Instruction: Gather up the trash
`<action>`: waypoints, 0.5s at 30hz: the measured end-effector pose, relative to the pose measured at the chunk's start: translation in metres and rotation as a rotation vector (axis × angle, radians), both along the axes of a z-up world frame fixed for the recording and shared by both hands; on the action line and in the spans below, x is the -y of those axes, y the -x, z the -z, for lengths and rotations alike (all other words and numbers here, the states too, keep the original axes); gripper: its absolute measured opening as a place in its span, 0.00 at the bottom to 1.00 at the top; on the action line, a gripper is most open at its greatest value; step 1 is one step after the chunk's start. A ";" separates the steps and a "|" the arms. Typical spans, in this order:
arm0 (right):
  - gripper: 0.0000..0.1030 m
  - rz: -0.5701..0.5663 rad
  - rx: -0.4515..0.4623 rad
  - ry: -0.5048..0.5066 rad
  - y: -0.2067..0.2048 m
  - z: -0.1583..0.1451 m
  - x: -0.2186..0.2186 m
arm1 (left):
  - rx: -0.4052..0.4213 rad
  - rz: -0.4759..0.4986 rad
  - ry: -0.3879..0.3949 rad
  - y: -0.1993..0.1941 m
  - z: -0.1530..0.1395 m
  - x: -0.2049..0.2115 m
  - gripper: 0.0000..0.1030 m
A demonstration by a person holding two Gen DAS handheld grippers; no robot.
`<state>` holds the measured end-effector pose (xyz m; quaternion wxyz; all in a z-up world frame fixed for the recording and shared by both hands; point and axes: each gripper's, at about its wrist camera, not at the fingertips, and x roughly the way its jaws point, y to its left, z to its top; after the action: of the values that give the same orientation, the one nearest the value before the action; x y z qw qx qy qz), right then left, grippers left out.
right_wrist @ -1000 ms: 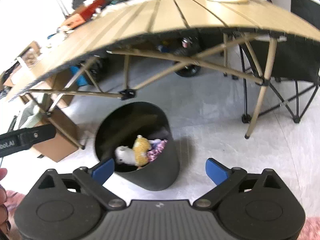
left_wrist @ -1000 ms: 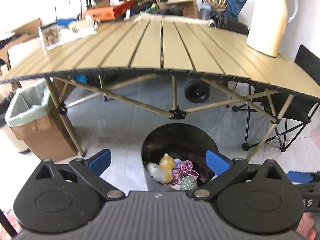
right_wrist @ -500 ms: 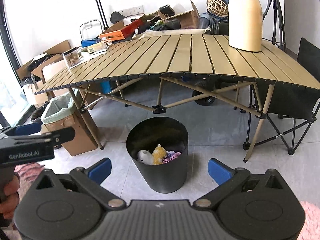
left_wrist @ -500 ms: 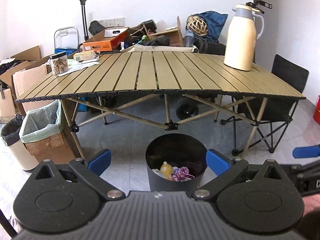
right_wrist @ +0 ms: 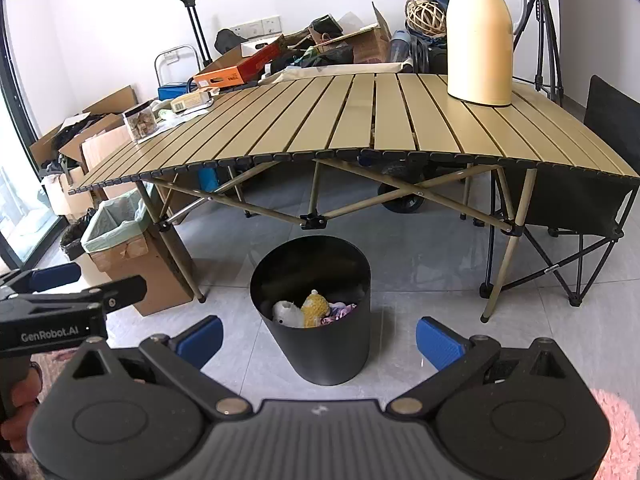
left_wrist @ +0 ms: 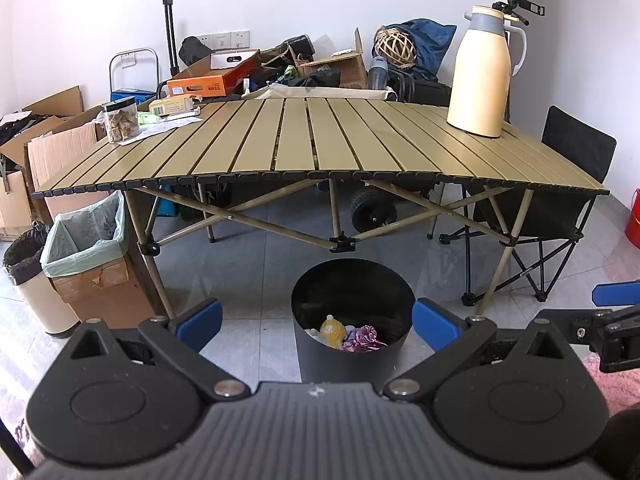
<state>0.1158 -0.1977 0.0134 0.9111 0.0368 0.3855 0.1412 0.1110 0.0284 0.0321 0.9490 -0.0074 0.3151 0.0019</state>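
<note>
Both grippers hung spread wide and empty, level with each other and facing the black cylindrical bin on the grey tile floor. The left gripper framed the bin between its blue pads, and the right gripper did the same from a little further to the side. Holding nothing, with the bin directly ahead at twelve o'clock, they looked parked at the drop point, as if a deposit was finished and no fresh item was chosen yet.

The collected trash lay in the bottom of the bin: a yellow lumpy item, a white one beside it at nine o'clock, and crumpled pink-purple wrapping at three o'clock of the yellow one. The bin stood open-topped and just in front of the folding slat table, probably so that things could be dropped in from above without reaching under the tabletop.

On the table, a cream thermos jug stood upright at the two o'clock corner and a clear jar of brown pieces with papers at ten o'clock. No loose trash showed on the bare slats, so the job seemed nearly done there.

At nine o'clock of the bin sat a cardboard box with a green liner, and a folding chair at three o'clock. The table's crossed legs crowded the space behind the bin.
</note>
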 end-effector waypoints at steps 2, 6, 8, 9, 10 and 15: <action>1.00 0.000 0.000 0.001 0.000 0.000 0.000 | 0.000 0.000 -0.001 0.000 0.000 0.000 1.00; 1.00 -0.001 0.001 0.001 0.000 0.000 0.000 | 0.000 0.000 0.000 0.000 0.000 0.000 1.00; 1.00 -0.001 0.002 0.002 0.001 -0.001 0.000 | 0.001 0.000 0.000 0.001 0.000 0.000 1.00; 1.00 -0.001 0.003 0.003 0.001 -0.001 0.000 | 0.001 0.000 0.000 0.000 0.000 0.000 1.00; 1.00 -0.001 0.004 0.003 0.001 -0.002 0.000 | 0.000 0.000 -0.001 0.000 0.000 0.000 1.00; 1.00 0.000 0.005 0.004 0.002 -0.003 0.000 | 0.003 0.001 0.001 0.001 0.000 -0.001 1.00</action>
<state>0.1136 -0.1972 0.0159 0.9121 0.0349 0.3835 0.1405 0.1098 0.0289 0.0322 0.9494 -0.0075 0.3139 0.0012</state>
